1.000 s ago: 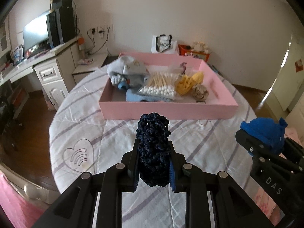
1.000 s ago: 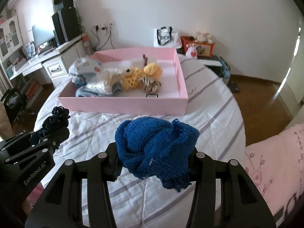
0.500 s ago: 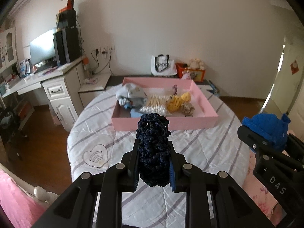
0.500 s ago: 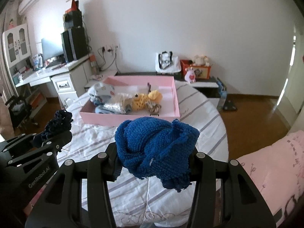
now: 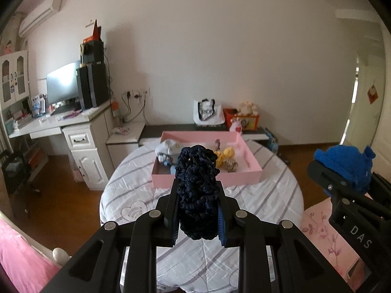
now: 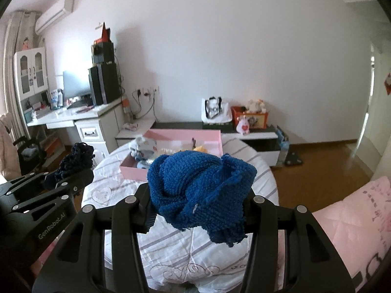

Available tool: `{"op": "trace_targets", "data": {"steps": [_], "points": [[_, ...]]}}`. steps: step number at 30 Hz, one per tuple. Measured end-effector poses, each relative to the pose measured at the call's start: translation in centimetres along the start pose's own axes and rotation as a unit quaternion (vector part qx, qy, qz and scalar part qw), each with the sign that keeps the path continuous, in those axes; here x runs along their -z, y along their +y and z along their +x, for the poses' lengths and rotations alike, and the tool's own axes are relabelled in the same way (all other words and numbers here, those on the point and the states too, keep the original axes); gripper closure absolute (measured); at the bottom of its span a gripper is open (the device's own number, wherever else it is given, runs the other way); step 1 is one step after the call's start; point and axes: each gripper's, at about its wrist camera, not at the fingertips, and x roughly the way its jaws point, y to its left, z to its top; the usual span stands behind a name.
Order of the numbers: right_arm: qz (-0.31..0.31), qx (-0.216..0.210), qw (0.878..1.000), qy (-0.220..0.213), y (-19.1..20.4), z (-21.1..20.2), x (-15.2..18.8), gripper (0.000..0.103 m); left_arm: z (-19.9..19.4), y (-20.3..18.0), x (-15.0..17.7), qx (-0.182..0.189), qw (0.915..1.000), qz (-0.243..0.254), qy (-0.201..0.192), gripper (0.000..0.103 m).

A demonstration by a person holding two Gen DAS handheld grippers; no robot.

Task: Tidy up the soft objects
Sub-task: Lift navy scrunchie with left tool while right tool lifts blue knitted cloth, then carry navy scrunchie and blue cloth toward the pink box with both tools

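Your left gripper (image 5: pixel 198 210) clamps a dark navy crocheted bundle (image 5: pixel 197 193); your right gripper (image 6: pixel 199 206) clamps a bright blue knitted cloth (image 6: pixel 200 190). Both hang above the near edge of the round striped-cloth table (image 5: pixel 256 205), well short of the pink rectangular tray (image 5: pixel 207 179).

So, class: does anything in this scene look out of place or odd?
Nothing is spilled or damaged. Only the royal-blue knit bulges and dangles loosely from the right hand-held gripper.
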Motion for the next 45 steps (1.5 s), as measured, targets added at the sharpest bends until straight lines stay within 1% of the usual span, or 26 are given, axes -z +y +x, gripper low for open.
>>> {"op": "trace_targets", "data": {"steps": [9, 19, 28, 34, 45], "points": [[0.001, -0.005, 0.999, -0.048, 0.2, -3.9, -0.6, 0.055, -5.5, -0.3, 0.7, 0.002, 0.9991, 0.0, -0.042, 0.082], [-0.001, -0.003, 0.996, -0.088, 0.7, -7.2, -0.7, 0.055, -9.7, -0.4, 2.7, -0.007, 0.9968, -0.003, -0.08, 0.082], [-0.007, -0.002, 0.994, -0.108, 1.2, -8.7, -0.5, 0.055, -11.6, -0.3, 5.0, -0.01, 0.9947, -0.003, -0.102, 0.082], [-0.008, -0.002, 0.994, -0.11, 1.2, -8.9, -0.3, 0.055, -12.4, -0.1, 6.5, -0.005, 0.9946, -0.005, -0.104, 0.082], [-0.01, -0.003, 0.994, -0.107, 1.2, -8.5, -0.1, 0.055, -13.0, 0.4, 6.6, -0.006, 0.9949, -0.009, -0.1, 0.082]]}}
